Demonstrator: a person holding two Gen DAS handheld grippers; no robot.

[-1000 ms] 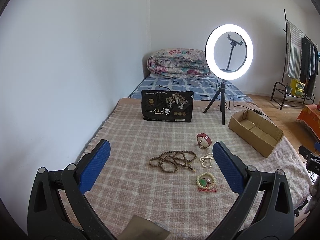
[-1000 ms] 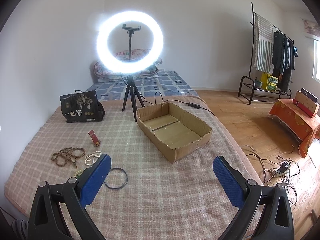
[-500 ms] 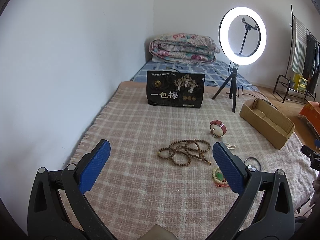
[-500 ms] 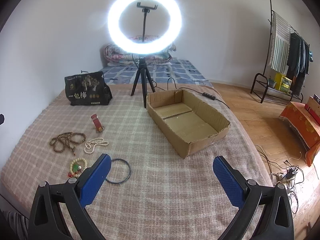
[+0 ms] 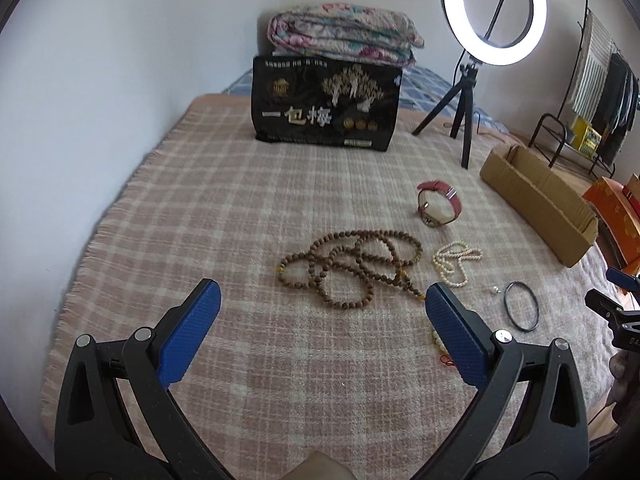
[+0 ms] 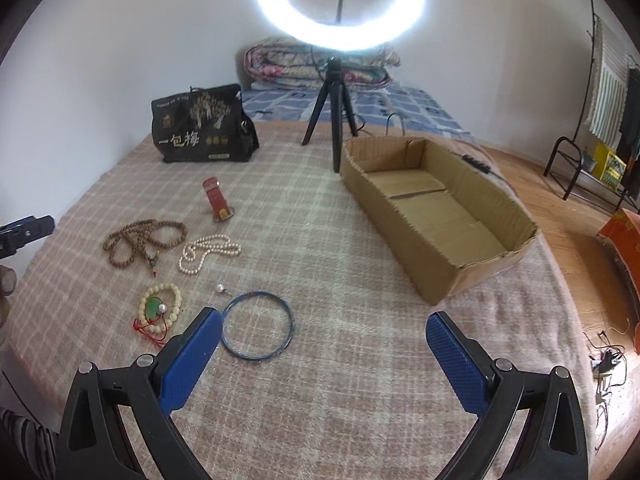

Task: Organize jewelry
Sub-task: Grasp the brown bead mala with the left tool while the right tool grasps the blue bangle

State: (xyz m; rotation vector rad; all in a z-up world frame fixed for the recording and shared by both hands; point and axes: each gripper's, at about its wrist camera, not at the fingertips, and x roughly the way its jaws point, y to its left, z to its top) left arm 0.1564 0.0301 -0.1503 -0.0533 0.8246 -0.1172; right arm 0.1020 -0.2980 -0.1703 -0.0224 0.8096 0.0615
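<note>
Jewelry lies on the plaid blanket: a brown wooden bead necklace (image 5: 352, 264) (image 6: 142, 238), a white pearl necklace (image 5: 454, 262) (image 6: 208, 252), a red watch (image 5: 438, 202) (image 6: 216, 200), a dark hoop (image 5: 520, 312) (image 6: 258, 330), a cream bead bracelet with green pendant (image 6: 160, 308) and a small pearl earring (image 6: 221, 289). An open, empty cardboard box (image 6: 436, 208) (image 5: 540, 200) stands to the right. My left gripper (image 5: 320, 312) is open and empty just short of the wooden beads. My right gripper (image 6: 324, 340) is open and empty, its left finger beside the hoop.
A black printed bag (image 5: 324, 108) (image 6: 200, 126) and a lit ring light on a tripod (image 6: 338, 64) (image 5: 480, 40) stand at the back of the bed. Folded quilts (image 5: 344, 36) lie behind. The wall runs along the left; a clothes rack (image 6: 608, 92) and wooden floor lie right.
Both grippers have moved forward and lower toward the bed, and the jewelry and box look nearer. Both stay open and empty.
</note>
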